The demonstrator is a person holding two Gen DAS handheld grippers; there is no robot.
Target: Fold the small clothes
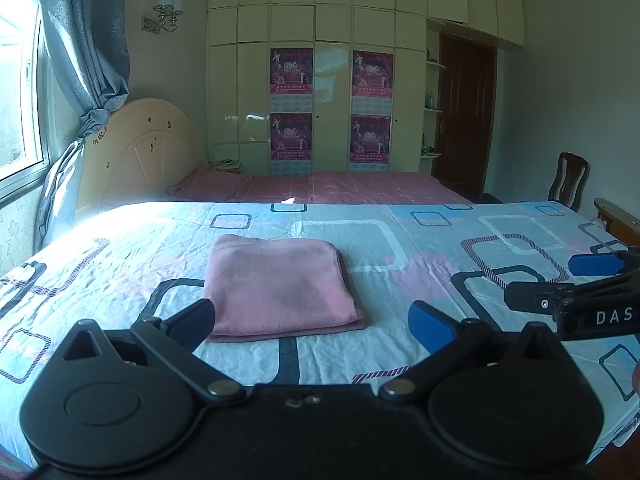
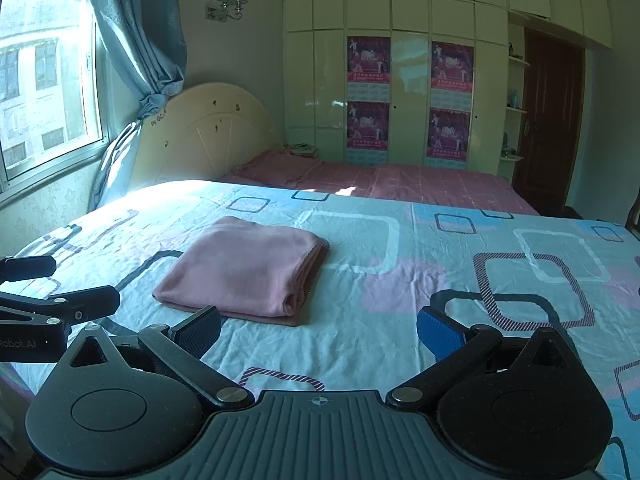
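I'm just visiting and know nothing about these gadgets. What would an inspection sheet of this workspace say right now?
Surface: bed sheet with square pattern, wrinkled, sunlit at the window end.
Job's things: pink cloth lies folded flat on the sheet, touched by neither gripper.
Clutter: nothing seen on the sheet.
Grippers: left gripper and right gripper both open, empty, held near the cloth.
Cables: nothing seen.
Surroundings: second bed, wardrobe with posters, window, curtain, door.

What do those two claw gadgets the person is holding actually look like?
Both are black plastic. The left gripper and right gripper each have two round hinged plates driving linked arms, with ribbed blue pads on the fingers. White lettering reading "DAS" marks the right one's side; no cables are visible.
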